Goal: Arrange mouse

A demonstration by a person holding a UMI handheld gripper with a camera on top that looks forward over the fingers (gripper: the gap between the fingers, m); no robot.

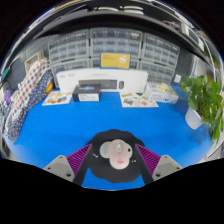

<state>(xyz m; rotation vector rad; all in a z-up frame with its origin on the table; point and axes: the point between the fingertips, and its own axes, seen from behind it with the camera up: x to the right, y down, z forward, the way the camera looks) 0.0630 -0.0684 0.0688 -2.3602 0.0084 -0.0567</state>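
A wall of shelving (110,45) filled with small bins closes the room, well beyond the mouse. Nearer lies a smooth blue table (50,135), which carries a white boxy device (95,85) far ahead of the mouse, flat papers (140,99) beside that, and a leafy green plant (205,100) off to the mouse's right. The mouse (112,153), dark, rounded and glossy with a pale patch on top, sits between the ribbed purple pads (80,158). The gripper (113,160) pinches it; the mouse's lower part is cut off.
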